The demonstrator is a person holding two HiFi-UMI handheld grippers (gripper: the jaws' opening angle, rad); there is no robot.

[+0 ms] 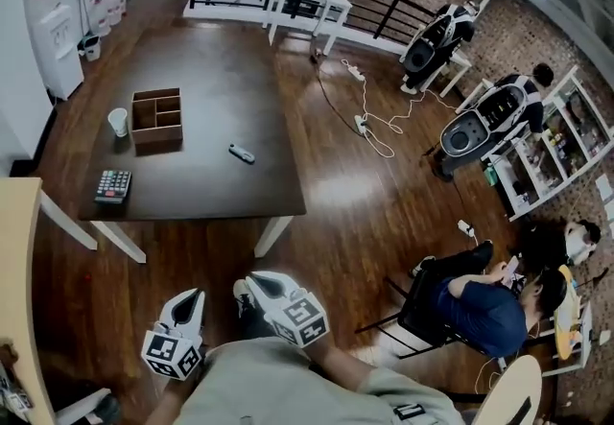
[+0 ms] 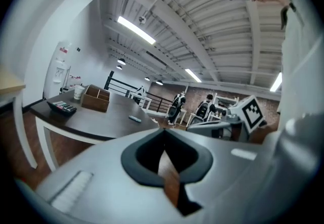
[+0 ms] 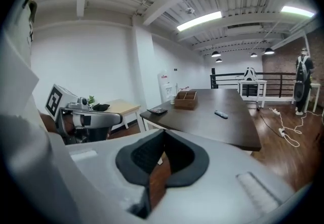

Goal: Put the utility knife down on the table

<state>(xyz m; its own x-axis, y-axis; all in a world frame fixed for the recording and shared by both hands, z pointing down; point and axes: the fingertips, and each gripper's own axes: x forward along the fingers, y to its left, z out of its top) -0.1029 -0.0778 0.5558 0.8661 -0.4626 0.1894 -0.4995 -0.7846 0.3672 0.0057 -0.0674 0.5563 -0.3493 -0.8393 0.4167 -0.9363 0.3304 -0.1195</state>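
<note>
The utility knife (image 1: 242, 153) lies flat on the dark wooden table (image 1: 211, 78), right of its middle, with nothing touching it. It also shows small on the tabletop in the left gripper view (image 2: 134, 119) and the right gripper view (image 3: 220, 114). Both grippers are held close to my body, well short of the table's near edge. My left gripper (image 1: 192, 298) is shut with nothing between its jaws (image 2: 163, 134). Just to its right, my right gripper (image 1: 251, 285) is also shut and empty (image 3: 163, 137).
On the table's left part stand a compartmented wooden box (image 1: 156, 119), a paper cup (image 1: 118, 122) and a calculator (image 1: 112, 186). A light wooden desk (image 1: 14, 270) is at my left. A seated person (image 1: 480, 303) is at the lower right. Cables (image 1: 369, 121) trail over the floor.
</note>
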